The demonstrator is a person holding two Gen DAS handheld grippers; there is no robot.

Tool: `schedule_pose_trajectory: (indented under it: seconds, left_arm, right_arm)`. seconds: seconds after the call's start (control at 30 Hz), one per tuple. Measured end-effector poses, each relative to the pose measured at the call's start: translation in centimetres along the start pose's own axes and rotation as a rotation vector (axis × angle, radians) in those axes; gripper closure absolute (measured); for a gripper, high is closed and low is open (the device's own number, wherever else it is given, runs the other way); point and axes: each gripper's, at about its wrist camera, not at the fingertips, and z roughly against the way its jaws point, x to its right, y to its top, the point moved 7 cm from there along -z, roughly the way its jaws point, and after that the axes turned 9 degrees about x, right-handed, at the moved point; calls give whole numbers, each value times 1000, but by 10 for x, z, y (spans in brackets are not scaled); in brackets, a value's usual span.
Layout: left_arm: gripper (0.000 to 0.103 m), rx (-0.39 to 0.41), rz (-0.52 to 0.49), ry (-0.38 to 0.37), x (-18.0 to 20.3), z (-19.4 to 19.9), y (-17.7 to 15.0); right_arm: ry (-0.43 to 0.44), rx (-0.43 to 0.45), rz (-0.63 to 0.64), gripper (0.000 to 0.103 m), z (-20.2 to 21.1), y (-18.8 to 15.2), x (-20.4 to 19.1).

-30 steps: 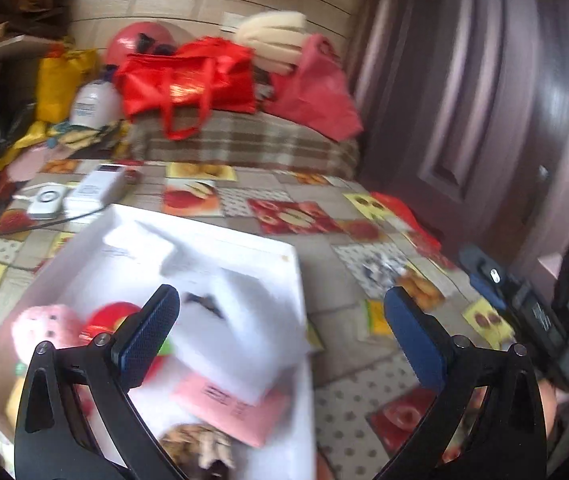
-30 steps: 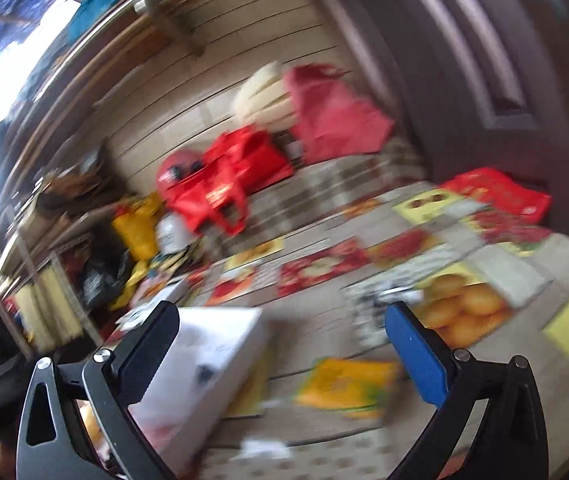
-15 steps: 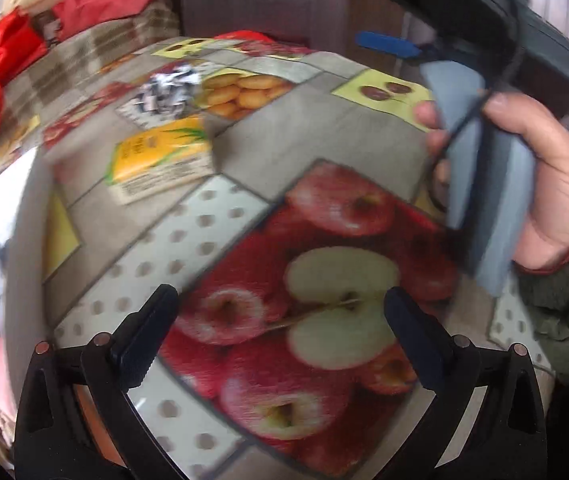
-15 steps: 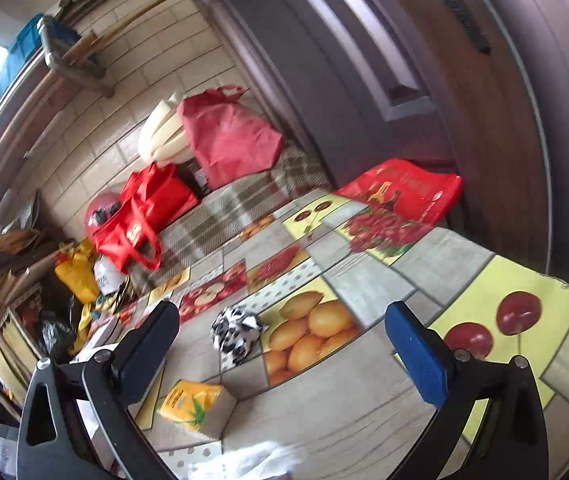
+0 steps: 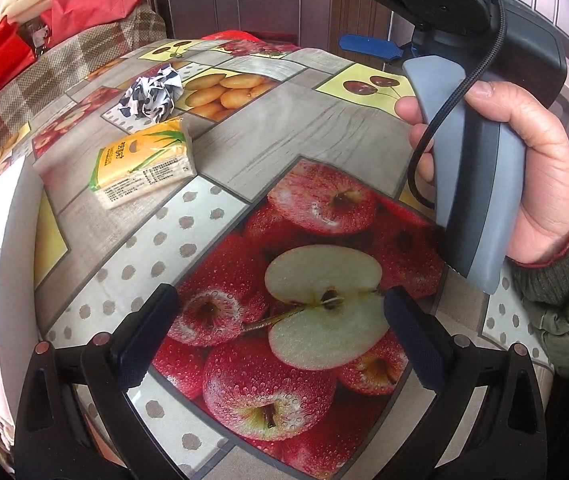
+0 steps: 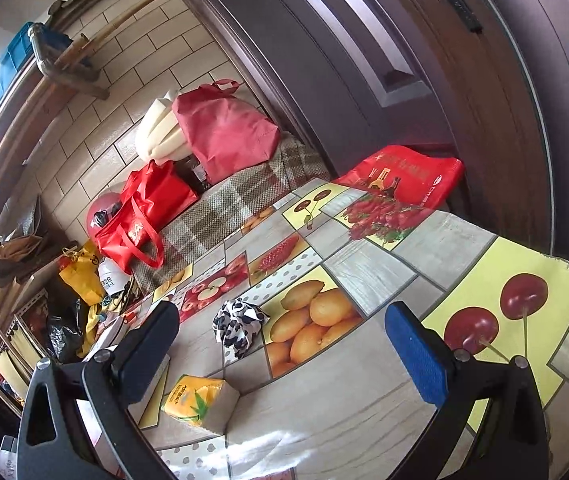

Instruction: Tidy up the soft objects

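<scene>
Right now your left gripper [image 5: 280, 332] hangs over the apple print on the tablecloth [image 5: 304, 128], its fingers spread wide with nothing between them. Your right gripper [image 6: 280, 344] is likewise spread and empty, and your right hand [image 5: 524, 168] grips its grey handle at the right of the left wrist view.

The yellow tissue pack [image 5: 144, 166] lies flat on the cloth, well ahead and left of your left gripper. Its long axis runs from near-left to far-right in that view, with the printed face turned up. From the right wrist camera the same pack [image 6: 200, 404] sits low, just right of the left finger.

Beyond it, the crumpled black-and-white cloth [image 5: 150, 94] rests beside the printed oranges, near the pack but apart from it. A white box [image 5: 12, 240] edges in at the far left.
</scene>
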Motion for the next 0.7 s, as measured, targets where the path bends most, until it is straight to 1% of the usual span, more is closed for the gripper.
schedule_pose_trajectory:
  seconds: [0.07, 0.17, 0.27, 0.47, 0.7]
  left_arm:
    - [1, 0, 0, 0, 0, 0, 0]
    - [1, 0, 0, 0, 1, 0, 0]
    - [1, 0, 1, -1, 1, 0, 0]
    - [1, 0, 0, 0, 1, 0, 0]
    - [1, 1, 1, -1, 1, 0, 0]
  right_arm:
    - [8, -11, -13, 0, -1, -2, 0]
    - [31, -54, -66, 0, -5, -8, 3]
    - [30, -79, -94, 0, -8, -12, 5]
    - [-9, -78, -68, 0, -8, -16, 8]
    - [-7, -82, -73, 0, -11, -18, 9]
